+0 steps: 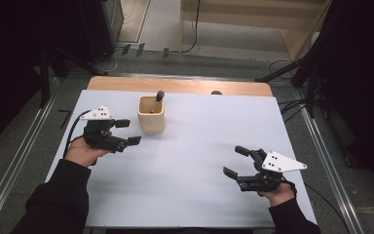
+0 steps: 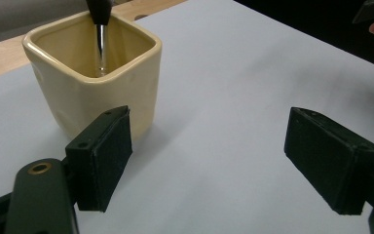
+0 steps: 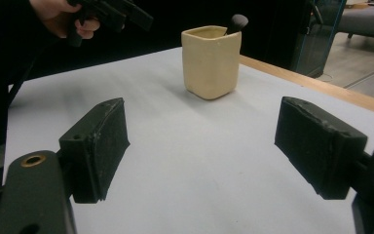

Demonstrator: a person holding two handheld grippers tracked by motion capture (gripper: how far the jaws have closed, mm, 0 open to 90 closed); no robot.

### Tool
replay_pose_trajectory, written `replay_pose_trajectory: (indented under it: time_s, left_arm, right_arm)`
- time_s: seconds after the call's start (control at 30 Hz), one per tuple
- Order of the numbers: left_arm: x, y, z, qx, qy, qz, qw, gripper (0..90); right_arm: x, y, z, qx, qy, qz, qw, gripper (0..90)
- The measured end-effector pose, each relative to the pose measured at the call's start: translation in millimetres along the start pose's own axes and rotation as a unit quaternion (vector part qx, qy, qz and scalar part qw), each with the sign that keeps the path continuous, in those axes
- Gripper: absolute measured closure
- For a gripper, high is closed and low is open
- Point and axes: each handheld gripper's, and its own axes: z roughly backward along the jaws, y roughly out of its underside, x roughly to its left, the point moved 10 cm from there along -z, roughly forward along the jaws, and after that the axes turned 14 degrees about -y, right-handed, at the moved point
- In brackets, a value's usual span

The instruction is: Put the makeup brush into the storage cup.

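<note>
Both grippers are held with their jaws spread wide and nothing between them. By the high view, the left gripper (image 1: pixel 128 132) is carried in the person's left hand (image 1: pixel 84 152) over the left part of the white table (image 1: pixel 195 146), its jaws pointing toward the cream square cup (image 1: pixel 151 116), which stands just beside it, toward the table's far edge. A dark-handled utensil (image 1: pixel 157 100) is seen leaning inside the cup, its handle rising above the rim and its metal shaft visible against the inner wall in the left gripper view. In that view the cup (image 2: pixel 95 73) sits just behind the nearer jaw, apart from it. The right gripper (image 1: pixel 237 161) is held in the right hand (image 1: pixel 277 193) over the near right part of the table, well apart from the cup. Along its jaws the cup (image 3: pixel 209 61) is seen farther off, upright on the white surface, with the left gripper (image 3: pixel 112 12) at the upper left. A strip of bare wood (image 1: pixel 175 86) is shown along the far edge of the table.
</note>
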Motion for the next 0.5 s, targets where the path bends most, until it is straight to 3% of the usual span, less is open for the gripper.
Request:
replay_pose_trajectory:
  time_s: [0.33,0.5]
  left_arm:
    - [-12.2,9.2,11.6,-0.016,-0.001,-0.005,0.9999,18.2]
    - [-18.9,16.8,16.2,-0.012,0.002,-0.007,0.9999,18.2]
  right_arm:
    - [-1.9,0.7,0.3,0.001,0.001,-0.001,1.0000,20.8]
    - [-3.1,1.3,1.1,0.002,0.004,0.001,1.0000,20.8]
